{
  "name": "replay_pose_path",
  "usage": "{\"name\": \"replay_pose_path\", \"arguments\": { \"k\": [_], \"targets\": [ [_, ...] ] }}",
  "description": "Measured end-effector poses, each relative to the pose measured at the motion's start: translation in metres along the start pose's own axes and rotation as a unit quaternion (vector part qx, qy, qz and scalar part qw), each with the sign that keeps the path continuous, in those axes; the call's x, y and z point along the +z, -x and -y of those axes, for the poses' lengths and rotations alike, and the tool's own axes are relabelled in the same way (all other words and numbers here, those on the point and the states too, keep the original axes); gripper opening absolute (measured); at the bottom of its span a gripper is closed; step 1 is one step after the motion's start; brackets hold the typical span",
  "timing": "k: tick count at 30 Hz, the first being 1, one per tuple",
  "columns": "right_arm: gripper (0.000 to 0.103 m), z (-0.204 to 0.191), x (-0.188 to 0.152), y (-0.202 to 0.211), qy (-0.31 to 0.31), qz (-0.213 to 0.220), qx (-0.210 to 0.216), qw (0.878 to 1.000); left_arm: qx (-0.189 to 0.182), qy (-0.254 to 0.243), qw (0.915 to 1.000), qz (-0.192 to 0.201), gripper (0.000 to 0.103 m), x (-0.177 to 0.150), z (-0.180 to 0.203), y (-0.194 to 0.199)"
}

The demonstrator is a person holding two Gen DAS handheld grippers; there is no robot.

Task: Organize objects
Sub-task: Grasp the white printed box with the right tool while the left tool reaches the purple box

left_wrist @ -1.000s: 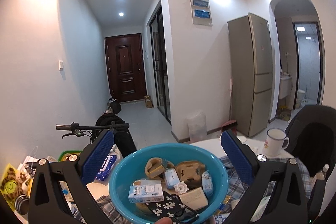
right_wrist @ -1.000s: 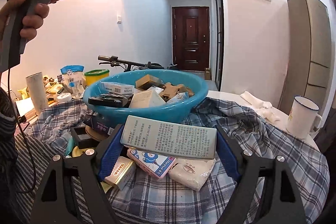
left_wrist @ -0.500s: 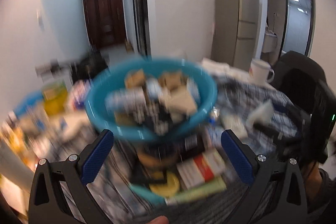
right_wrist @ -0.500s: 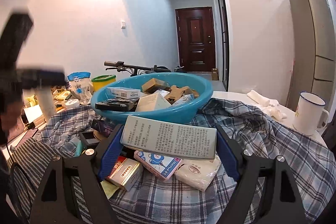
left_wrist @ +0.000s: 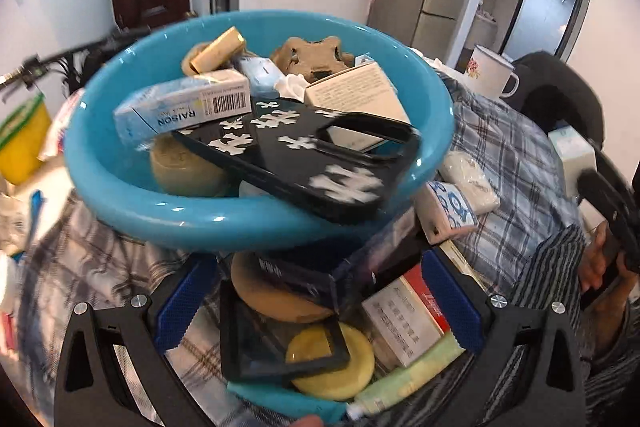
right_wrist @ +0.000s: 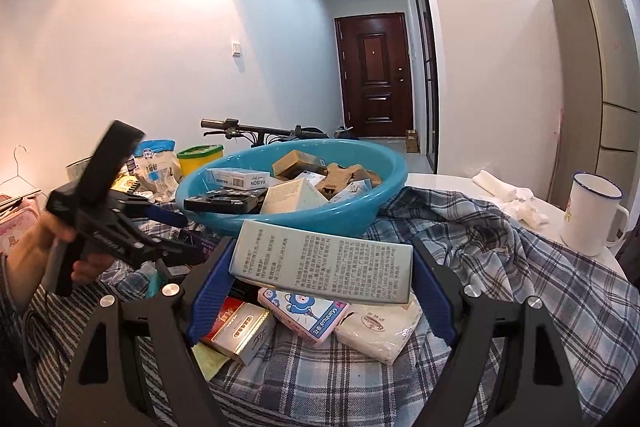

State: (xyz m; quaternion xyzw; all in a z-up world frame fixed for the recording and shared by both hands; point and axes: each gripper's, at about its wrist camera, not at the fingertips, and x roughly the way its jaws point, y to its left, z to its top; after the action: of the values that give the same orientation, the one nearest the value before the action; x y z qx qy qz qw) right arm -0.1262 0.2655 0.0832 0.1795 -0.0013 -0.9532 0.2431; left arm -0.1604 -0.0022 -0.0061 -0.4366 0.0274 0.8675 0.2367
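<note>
A blue basin [left_wrist: 168,211] filled with small boxes and a black phone case with white crosses [left_wrist: 304,163] stands on a plaid cloth. My left gripper [left_wrist: 316,307] is open and tilted down over the pile in front of the basin: a black frame [left_wrist: 240,347], a yellow round pad [left_wrist: 352,363], a red-and-white box [left_wrist: 404,323] and a pale green tube [left_wrist: 412,379]. Nothing is pinched between its pads. My right gripper [right_wrist: 322,267] is shut on a long grey box [right_wrist: 320,259] with printed text, held above the loose packets. The left gripper [right_wrist: 176,233] shows at that view's left.
A white enamel mug [right_wrist: 592,215] stands at the right on the table edge. A yellow-lidded tub [right_wrist: 200,157], snack bags and a bicycle handlebar [right_wrist: 256,129] crowd the far left. Loose packets [right_wrist: 304,311] lie on the plaid cloth [right_wrist: 500,267] under the grey box.
My left gripper has dropped from high above the table and tipped downward onto the pile before the basin. The right gripper and its grey box have stayed put.
</note>
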Motion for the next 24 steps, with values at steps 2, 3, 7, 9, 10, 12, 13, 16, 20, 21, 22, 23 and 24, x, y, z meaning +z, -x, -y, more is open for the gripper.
{"name": "replay_pose_path", "arguments": {
  "k": [2,3,7,9,10,12,13,16,20,21,22,23,24],
  "targets": [
    [0.082,0.001,0.0,-0.001,-0.001,-0.002,0.001,1.0,-0.039,0.016,0.9991,-0.003,0.103,0.003,-0.01,-0.008],
    [0.082,0.002,0.0,-0.001,-0.003,-0.003,0.001,1.0,-0.05,0.023,0.9985,-0.006,0.103,0.004,-0.013,-0.009],
    [0.082,0.004,0.0,-0.001,-0.008,-0.004,0.003,1.0,-0.065,0.044,0.9969,-0.01,0.09,0.002,-0.023,-0.016],
    [0.082,0.005,0.0,-0.002,-0.009,-0.005,0.003,1.0,-0.082,0.047,0.9955,-0.009,0.071,-0.001,-0.025,-0.012],
    [0.082,0.004,0.0,-0.002,-0.008,-0.006,0.003,1.0,-0.089,0.052,0.9946,-0.011,0.071,-0.003,-0.026,-0.012],
    [0.082,0.004,0.0,-0.002,-0.007,-0.006,0.003,1.0,-0.083,0.041,0.9957,-0.01,0.071,-0.007,-0.022,-0.011],
    [0.082,0.004,0.0,-0.002,-0.006,-0.006,0.003,1.0,-0.077,0.032,0.9964,-0.009,0.071,-0.008,-0.02,-0.01],
    [0.082,0.004,0.0,-0.002,-0.007,-0.006,0.003,1.0,-0.073,0.02,0.9971,-0.008,0.068,-0.01,-0.013,-0.01],
    [0.082,0.004,0.0,-0.003,-0.007,-0.006,0.003,1.0,-0.093,0.009,0.9956,-0.002,0.066,-0.016,-0.001,0.001],
    [0.082,0.004,0.0,-0.003,-0.007,-0.006,0.003,1.0,-0.094,0.006,0.9955,0.0,0.065,-0.018,0.002,0.004],
    [0.082,0.004,0.0,-0.003,-0.007,-0.006,0.003,1.0,-0.094,0.004,0.9955,0.003,0.065,-0.021,0.006,0.008],
    [0.082,0.004,0.0,-0.003,-0.007,-0.006,0.003,1.0,-0.093,0.004,0.9956,0.009,0.064,-0.024,0.01,0.013],
    [0.082,0.004,0.0,-0.003,-0.007,-0.006,0.003,1.0,-0.093,0.008,0.9955,0.014,0.064,-0.027,0.011,0.017]
  ]
}}
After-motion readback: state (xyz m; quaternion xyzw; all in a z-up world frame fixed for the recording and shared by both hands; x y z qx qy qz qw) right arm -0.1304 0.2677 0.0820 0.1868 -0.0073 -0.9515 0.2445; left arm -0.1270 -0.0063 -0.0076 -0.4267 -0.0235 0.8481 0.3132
